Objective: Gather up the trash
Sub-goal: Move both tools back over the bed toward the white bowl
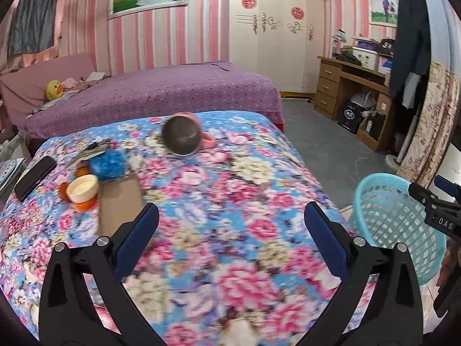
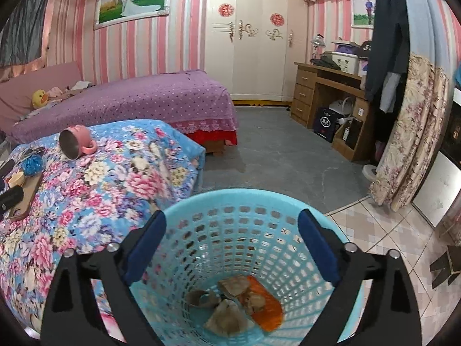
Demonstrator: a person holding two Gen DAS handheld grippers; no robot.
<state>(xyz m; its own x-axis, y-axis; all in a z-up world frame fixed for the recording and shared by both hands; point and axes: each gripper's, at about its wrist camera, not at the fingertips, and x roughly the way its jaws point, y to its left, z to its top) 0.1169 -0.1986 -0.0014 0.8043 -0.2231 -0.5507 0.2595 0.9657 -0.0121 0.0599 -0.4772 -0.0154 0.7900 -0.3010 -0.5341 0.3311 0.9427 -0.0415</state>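
Observation:
A light blue plastic basket [image 2: 250, 216] stands on the floor beside the flowered table; at its bottom lie several crumpled brownish scraps [image 2: 227, 308] and an orange peel [image 2: 265, 305]. My right gripper [image 2: 232, 245] hangs open over the basket mouth with nothing between its fingers. My left gripper [image 1: 232, 233] is open above the flowered tablecloth [image 1: 219, 190], empty. On the cloth at the left lie orange peel pieces [image 1: 83, 204], a cream round lid [image 1: 82, 187], a brown cardboard piece [image 1: 119, 204] and a blue fluffy ball [image 1: 108, 164]. The basket [image 1: 394, 225] shows at the right in the left wrist view.
A pink cup [image 1: 184, 135] lies on its side at the table's far edge. A black phone [image 1: 33, 177] lies at the left edge. Behind are a purple bed [image 1: 161, 92], a wooden desk [image 1: 345, 86] and a white wardrobe [image 1: 273, 28]. Grey floor lies between them.

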